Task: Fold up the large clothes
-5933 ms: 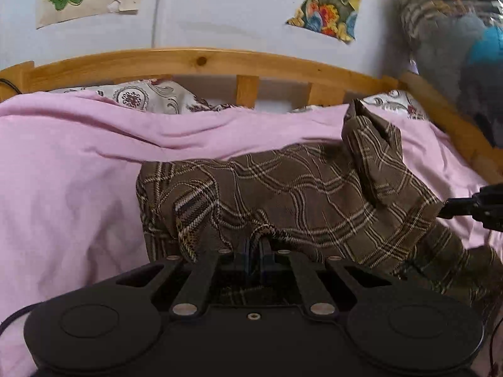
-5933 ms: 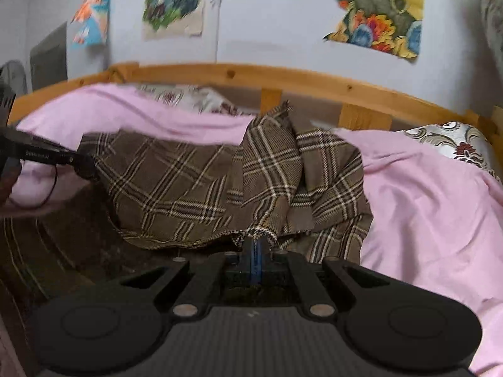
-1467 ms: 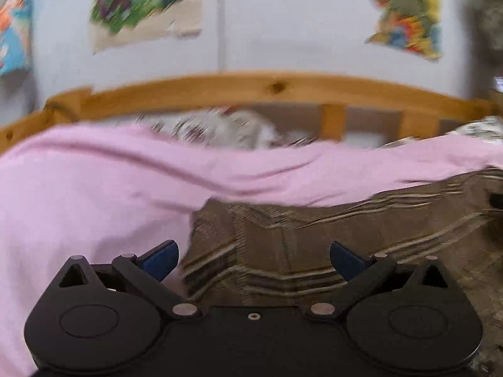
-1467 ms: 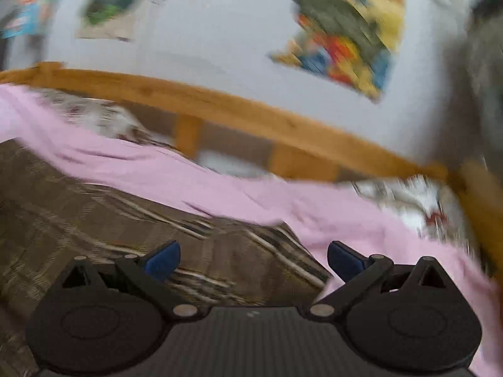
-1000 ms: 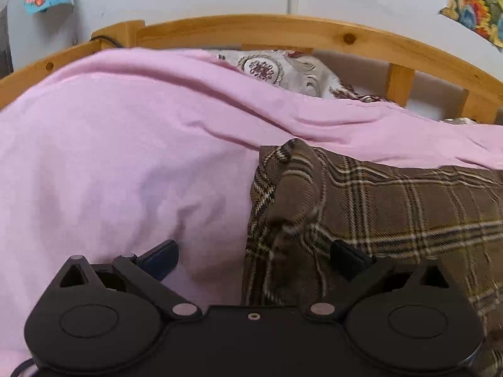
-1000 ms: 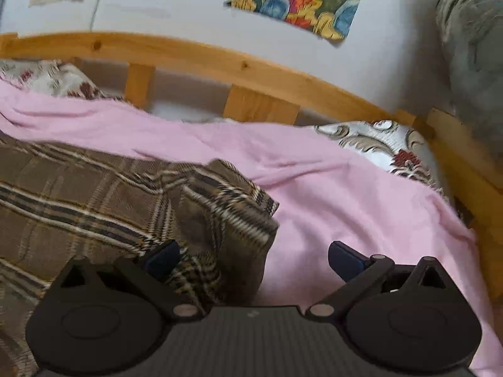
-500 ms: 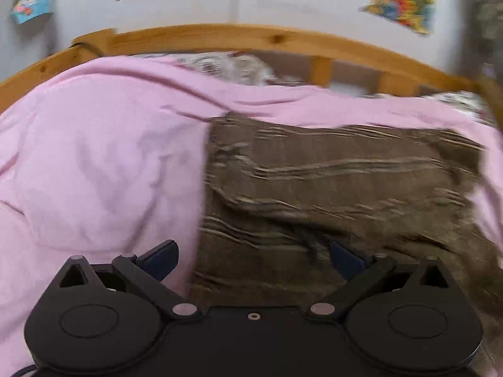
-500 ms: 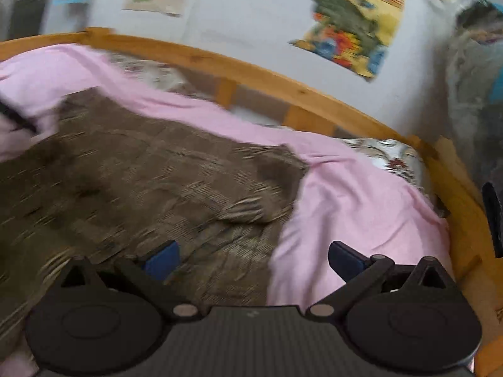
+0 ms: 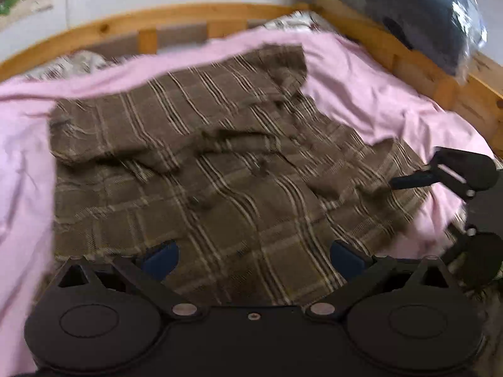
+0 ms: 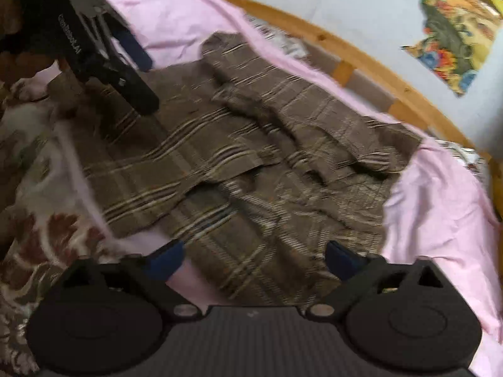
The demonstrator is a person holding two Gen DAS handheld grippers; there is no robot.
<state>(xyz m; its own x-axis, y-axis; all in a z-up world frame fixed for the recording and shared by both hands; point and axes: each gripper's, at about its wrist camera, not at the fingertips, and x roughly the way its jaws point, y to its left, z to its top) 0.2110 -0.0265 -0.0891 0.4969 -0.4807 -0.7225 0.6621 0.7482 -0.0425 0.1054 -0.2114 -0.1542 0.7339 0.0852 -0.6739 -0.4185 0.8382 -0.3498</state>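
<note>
The brown plaid garment [image 9: 201,169] lies spread, rumpled, on the pink sheet [image 9: 361,94]. Left gripper [image 9: 253,256] and right gripper [image 10: 254,256] hover over its near edge, jaws apart, empty. Only the right view shows a floral blanket [image 10: 34,220]; only the left shows a bagged bundle [image 9: 418,15].

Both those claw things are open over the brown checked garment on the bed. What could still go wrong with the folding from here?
The plaid garment lies rumpled, with loose flaps on top, so a fold could lock creases in. The pink sheet beneath is wrinkled; a low pinch might catch it too. The left gripper and right gripper work close together and could collide.
</note>
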